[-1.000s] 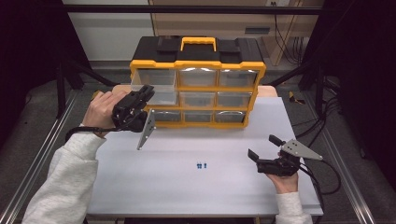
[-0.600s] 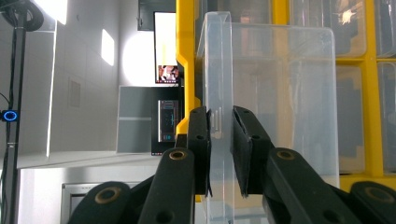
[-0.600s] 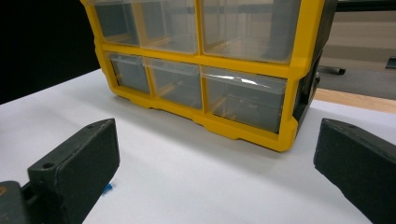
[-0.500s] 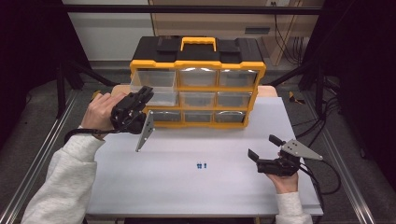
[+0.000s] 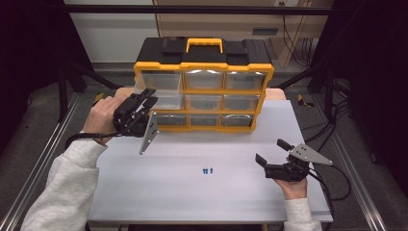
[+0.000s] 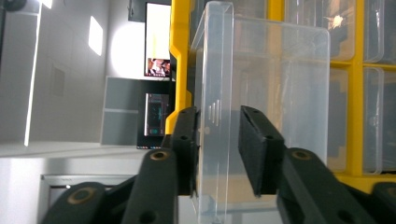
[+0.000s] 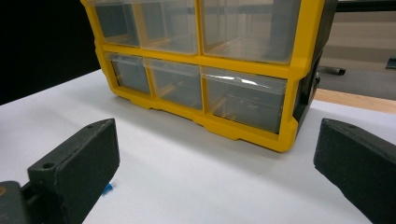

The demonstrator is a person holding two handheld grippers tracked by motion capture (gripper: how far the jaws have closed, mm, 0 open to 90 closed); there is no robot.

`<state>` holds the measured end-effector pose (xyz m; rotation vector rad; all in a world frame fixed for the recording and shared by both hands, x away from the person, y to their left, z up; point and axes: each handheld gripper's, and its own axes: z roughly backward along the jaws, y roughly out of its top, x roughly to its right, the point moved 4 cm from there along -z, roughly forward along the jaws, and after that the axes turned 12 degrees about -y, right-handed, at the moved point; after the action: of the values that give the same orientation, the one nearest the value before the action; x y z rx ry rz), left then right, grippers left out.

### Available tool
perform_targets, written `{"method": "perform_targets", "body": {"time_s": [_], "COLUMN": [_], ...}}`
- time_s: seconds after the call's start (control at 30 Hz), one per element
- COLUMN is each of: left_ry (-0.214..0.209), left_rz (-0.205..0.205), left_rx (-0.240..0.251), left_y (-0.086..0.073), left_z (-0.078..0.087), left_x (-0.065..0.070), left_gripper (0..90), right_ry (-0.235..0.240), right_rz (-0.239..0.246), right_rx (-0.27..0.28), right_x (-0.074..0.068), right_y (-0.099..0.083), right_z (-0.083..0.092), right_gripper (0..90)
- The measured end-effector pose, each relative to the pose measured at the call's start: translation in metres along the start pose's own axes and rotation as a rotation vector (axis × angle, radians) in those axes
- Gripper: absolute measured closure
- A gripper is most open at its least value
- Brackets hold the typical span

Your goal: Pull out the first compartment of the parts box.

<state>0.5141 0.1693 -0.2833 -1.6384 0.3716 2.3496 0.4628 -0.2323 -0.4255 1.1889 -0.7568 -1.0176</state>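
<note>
A yellow and black drawer cabinet (image 5: 204,91) stands at the back of the white table (image 5: 192,202). One clear drawer (image 6: 261,93) in its left column is pulled out a little. My left gripper (image 5: 146,98) (image 6: 218,140) straddles that drawer's front wall. Its jaws have just been opening: one pad still lies against the wall and the other stands off it with a gap. My right gripper (image 5: 271,151) (image 7: 215,158) rests open on the table at the right with nothing between its jaws. It points toward the cabinet's lower drawers (image 7: 245,98).
Two tiny blue pieces (image 5: 208,170) lie mid-table between the hands; one (image 7: 107,188) shows beside the right gripper's jaw. Cables trail off the table's right edge. Metal rails run along both sides of the table.
The left gripper's jaws look slightly wider apart around the drawer front. Both hands and the drawer have stayed where they were.
</note>
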Motion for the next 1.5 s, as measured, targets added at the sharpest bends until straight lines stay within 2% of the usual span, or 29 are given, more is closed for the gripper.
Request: {"method": "perform_targets", "body": {"time_s": [0.07,0.1,0.13,0.17,0.2,0.3,0.37,0.5,0.6,0.67,0.83,1.0,1.03,1.07,1.17,1.23,1.33,1.37,1.4,1.5], "left_ry": [-0.015,-0.015,-0.026,-0.026,-0.039,-0.068,-0.077,-0.093,-0.113,-0.134,-0.165,-0.186,-0.186,-0.194,-0.222,-0.223,-0.244,-0.249,-0.249,-0.265], "left_rz": [0.039,0.039,0.083,0.083,0.123,0.178,0.224,0.289,0.357,0.416,0.508,0.573,0.573,0.610,0.674,0.687,0.773,0.792,0.792,0.881], "left_rx": [0.003,0.003,0.015,0.015,0.016,0.021,0.037,0.048,0.056,0.073,0.104,0.126,0.126,0.139,0.159,0.160,0.180,0.179,0.179,0.188], "left_y": [0.000,0.000,0.000,0.000,0.001,0.001,0.001,-0.001,-0.002,-0.003,-0.009,-0.013,-0.013,-0.015,-0.020,-0.021,-0.028,-0.030,-0.030,-0.036], "left_z": [0.002,0.002,0.003,0.003,0.005,0.007,0.009,0.013,0.014,0.016,0.017,0.019,0.019,0.021,0.023,0.023,0.023,0.024,0.024,0.023], "left_x": [-0.001,-0.001,-0.001,-0.001,-0.001,0.000,0.001,0.003,0.007,0.011,0.018,0.026,0.026,0.030,0.037,0.039,0.046,0.048,0.048,0.058], "left_gripper": [56.8,53.5,50.1,48.4,45.7,40.5,36.4,30.8,26.1,22.7,18.1,16.0,16.0,15.6,13.8,13.2,12.2,11.9,11.5,10.6], "right_ry": [-0.001,-0.002,-0.002,-0.002,-0.002,-0.002,-0.003,-0.003,-0.004,-0.004,-0.004,-0.004,-0.004,-0.003,-0.006,-0.005,-0.006,-0.006,-0.006,0.001], "right_rz": [0.001,0.000,0.000,0.000,0.000,0.000,0.001,0.002,0.001,0.002,0.000,-0.001,-0.001,-0.001,0.001,0.002,0.000,0.000,0.000,-0.001], "right_rx": [0.000,-0.001,-0.001,-0.001,-0.001,0.000,-0.001,-0.001,-0.002,-0.001,-0.001,-0.004,-0.004,-0.003,-0.004,-0.003,-0.004,-0.004,-0.004,-0.001], "right_x": [0.000,0.000,0.000,0.000,0.000,0.000,0.000,0.000,0.000,0.001,0.000,0.000,0.000,0.000,0.000,0.000,0.000,0.000,0.000,0.000], "right_y": [0.000,0.000,0.000,0.000,0.000,0.000,0.000,0.000,0.000,0.000,0.000,0.000,0.000,0.000,0.000,0.000,-0.001,-0.001,-0.001,0.000], "right_z": [0.000,0.000,0.000,0.000,0.000,0.000,0.000,0.000,0.000,0.000,0.000,0.000,0.000,0.000,0.000,0.000,-0.001,-0.001,-0.001,0.000], "right_gripper": [0.7,0.6,0.6,0.6,0.6,0.6,0.6,0.6,0.6,0.6,0.6,0.6,0.6,0.6,0.6,0.6,0.6,0.6,0.6,0.6]}}
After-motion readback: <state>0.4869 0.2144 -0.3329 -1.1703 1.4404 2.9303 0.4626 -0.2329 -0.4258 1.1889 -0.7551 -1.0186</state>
